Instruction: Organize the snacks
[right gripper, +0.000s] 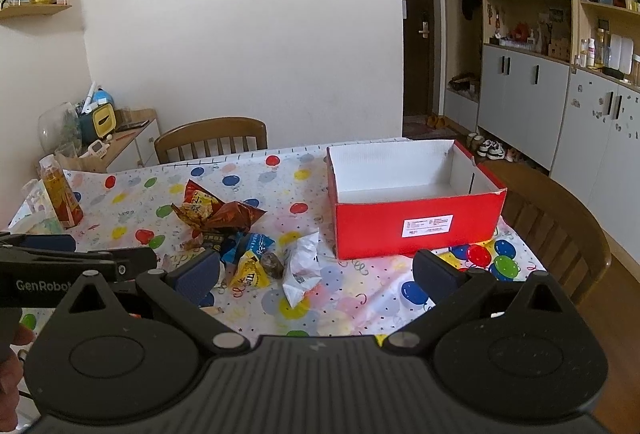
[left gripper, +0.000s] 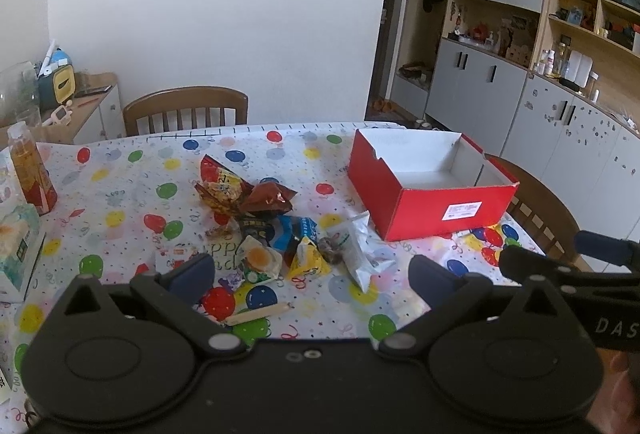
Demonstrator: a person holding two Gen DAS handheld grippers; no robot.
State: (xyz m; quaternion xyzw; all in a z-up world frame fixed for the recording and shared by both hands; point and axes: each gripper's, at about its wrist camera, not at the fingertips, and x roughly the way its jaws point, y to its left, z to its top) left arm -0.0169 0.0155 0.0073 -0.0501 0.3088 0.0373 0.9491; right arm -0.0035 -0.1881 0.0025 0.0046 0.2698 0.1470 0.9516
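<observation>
Red cardboard forms the one open shoebox (right gripper: 416,230), white and ribbed inside, standing near the tabletop's right edge with its long axis running left to right and a white label on the side facing us. Nothing is visible inside it.

One loose heap of snacks lies toward the middle of the tabletop, well apart from the box. I count about eight crinkly packets, though they overlap and the exact number is hard to tell. At the far end, one red-and-yellow foil bag (left gripper: 218,186) touches one brown foil bag (left gripper: 266,199), both puffed and creased. Nearer us lie one blue packet (left gripper: 294,230), one yellow pyramid-shaped pouch (left gripper: 308,260), one packet printed with a fried egg (left gripper: 260,258), and one white plastic bag (right gripper: 302,268), its long axis running from the near edge toward the box. One thin wooden stick (left gripper: 258,313) lies flat by the near edge, slanting up to the right.

One glossy tablecloth (right gripper: 360,298) printed with coloured balloons covers the table. One orange-filled drink bottle (right gripper: 62,196) stands upright by the left edge. Two wooden chairs show: one (right gripper: 212,136) at the far edge, one (right gripper: 560,218) at the right.

Two black grippers hover above the near edge. The left gripper (left gripper: 312,274) has its blue-padded fingers spread wide, holding nothing. The right gripper (right gripper: 316,272) is likewise spread wide and empty.
</observation>
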